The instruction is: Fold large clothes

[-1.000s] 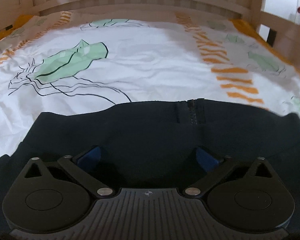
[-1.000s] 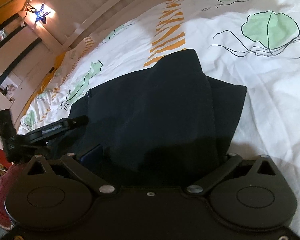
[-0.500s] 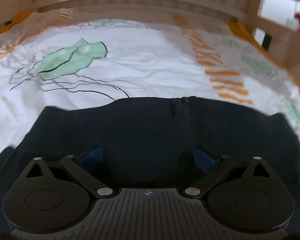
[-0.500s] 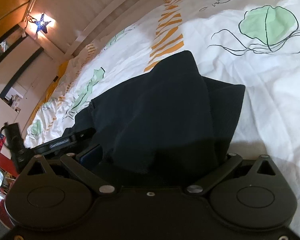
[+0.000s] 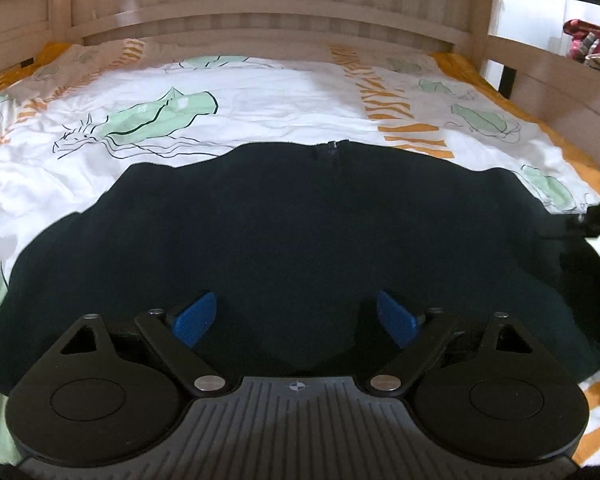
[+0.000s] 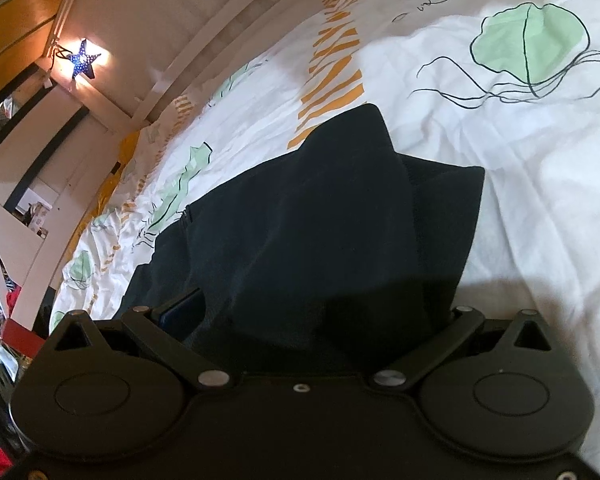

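The dark garment (image 5: 300, 240) is lying crosswise on the bed (image 5: 260, 92), zipper (image 5: 332, 150) toward the headboard (image 5: 260, 8). The left gripper (image 5: 296, 314) is closing, pads wide over the cloth; whether the right gripper (image 6: 312, 312) is gripping the bunched cloth, I cannot tell.

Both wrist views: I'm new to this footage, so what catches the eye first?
A dark garment sprawls across a white bedspread printed with green jellyfish and orange stripes. In the right wrist view, a lit star lamp glows on the wall at upper left.

Left hand-held gripper (image 5: 296, 316) closing above the dark garment (image 5: 300, 220) (zip at far edge) on the patterned bedsheet (image 5: 260, 92)
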The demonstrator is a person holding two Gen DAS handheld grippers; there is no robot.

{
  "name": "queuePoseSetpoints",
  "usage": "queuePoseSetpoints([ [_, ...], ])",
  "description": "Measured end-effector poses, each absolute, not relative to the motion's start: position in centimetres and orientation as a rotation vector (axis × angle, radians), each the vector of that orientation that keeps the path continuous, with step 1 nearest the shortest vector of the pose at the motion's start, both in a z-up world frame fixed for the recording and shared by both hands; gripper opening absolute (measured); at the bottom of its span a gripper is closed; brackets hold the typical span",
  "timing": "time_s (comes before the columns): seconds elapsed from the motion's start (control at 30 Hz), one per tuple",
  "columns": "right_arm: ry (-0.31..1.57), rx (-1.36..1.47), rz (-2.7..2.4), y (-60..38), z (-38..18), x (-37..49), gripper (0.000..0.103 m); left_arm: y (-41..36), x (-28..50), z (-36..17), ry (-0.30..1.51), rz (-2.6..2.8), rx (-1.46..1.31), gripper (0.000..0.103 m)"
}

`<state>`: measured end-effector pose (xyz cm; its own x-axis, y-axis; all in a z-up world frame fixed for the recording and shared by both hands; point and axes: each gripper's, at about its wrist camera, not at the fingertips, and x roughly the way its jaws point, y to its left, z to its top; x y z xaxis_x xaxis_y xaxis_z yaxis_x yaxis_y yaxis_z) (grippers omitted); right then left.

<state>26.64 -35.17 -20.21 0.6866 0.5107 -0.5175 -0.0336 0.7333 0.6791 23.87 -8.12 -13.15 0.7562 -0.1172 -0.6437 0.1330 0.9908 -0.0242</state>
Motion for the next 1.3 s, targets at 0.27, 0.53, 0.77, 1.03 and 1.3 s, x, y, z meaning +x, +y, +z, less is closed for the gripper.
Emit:
queuePoseSetpoints([
  [0.27, 0.771, 0.732, 0.3, -35.9, -20.3, 26.4, 0.08, -8.8, 23.0, -14.4, 0.65, -0.115, 0.048, 0.091],
  [0.53, 0.726, 0.79, 0.311, -36.0, -18.9, 25.4, 0.03, -8.3, 22.8, -13.9, 0.658, -0.117, 0.028, 0.089],
  [0.77, 0.68, 0.852, 0.356, -34.3, -14.1, 24.6, 0.028, -7.7, 20.3, -12.8, 0.634, -0.127, 0.012, 0.087],
  [1.03, 0.744, 0.744, 0.482, -26.6, -7.4, 27.9, 0.028, -7.2, 20.2, -13.9, 0.646, -0.139, 0.01, 0.085],
  [1.3, 0.909, 0.612, 0.614, -14.8, -7.1, 32.9, 0.028, -4.6, 19.5, -12.9, 0.688, -0.219, -0.029, 0.071],
])
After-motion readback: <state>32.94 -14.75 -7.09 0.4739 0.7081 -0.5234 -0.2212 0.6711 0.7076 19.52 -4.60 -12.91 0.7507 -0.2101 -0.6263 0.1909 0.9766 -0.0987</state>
